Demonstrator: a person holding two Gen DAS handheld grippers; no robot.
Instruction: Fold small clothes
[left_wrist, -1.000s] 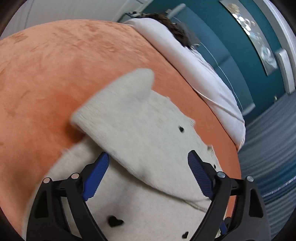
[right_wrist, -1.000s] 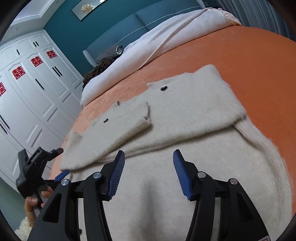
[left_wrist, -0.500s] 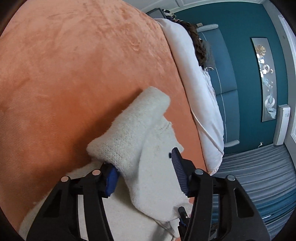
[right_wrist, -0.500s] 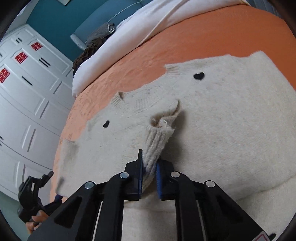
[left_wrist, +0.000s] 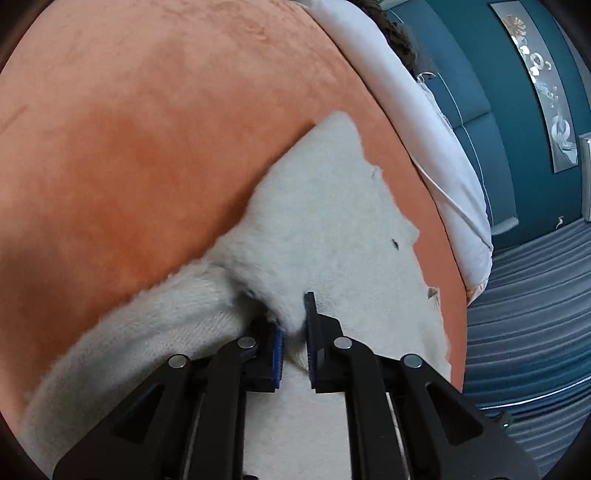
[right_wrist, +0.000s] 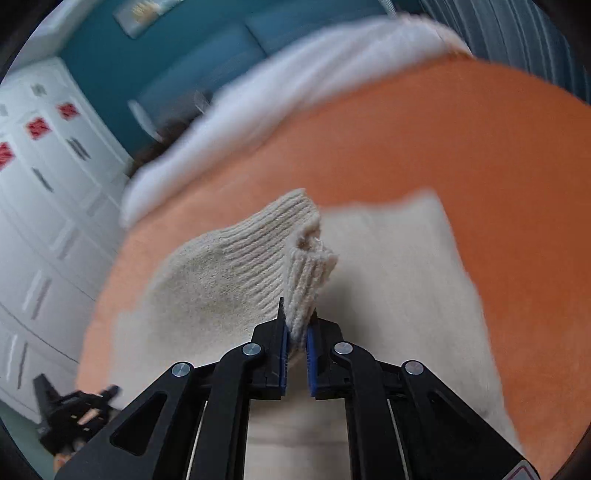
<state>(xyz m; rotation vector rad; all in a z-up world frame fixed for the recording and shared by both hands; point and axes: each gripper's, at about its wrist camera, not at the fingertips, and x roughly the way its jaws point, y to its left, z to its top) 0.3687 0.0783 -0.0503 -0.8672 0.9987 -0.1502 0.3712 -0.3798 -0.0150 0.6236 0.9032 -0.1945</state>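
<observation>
Fingers (right_wrist: 283, 345) of the right gripper (right_wrist: 295, 347) pinched narrow on the ribbed cuff (right_wrist: 304, 291) of a cream knit sweater (right_wrist: 399, 280) — cuff bunched and standing up between the blue pads, sleeve lifted off the garment body. Left gripper (left_wrist: 293, 345) likewise closed to a narrow gap on a fold of the same sweater (left_wrist: 332, 221), a thick wad of knit caught between its fingers (left_wrist: 277, 347) near the left edge of the garment. Sweater lies spread on the orange bedspread (left_wrist: 147, 129), the white duvet (left_wrist: 436, 122) rolled back toward the teal headboard (left_wrist: 476, 122); small dark heart mark (left_wrist: 395, 243) visible on the knit. Right view is motion-blurred, so fine edges there are unreliable. Judgement: a sleeve fold looks under way, both ends held. Risks from here — the right grip holds only the cuff tip, and loose rib knit could slide out if pulled sideways; the left grip looks to have taken more than one layer, which would drag the body along and skew the fold; fuzzy knit on plush bedspread may cling and bunch rather than slide flat. Uneven lift between the two hands would twist the sleeve.
</observation>
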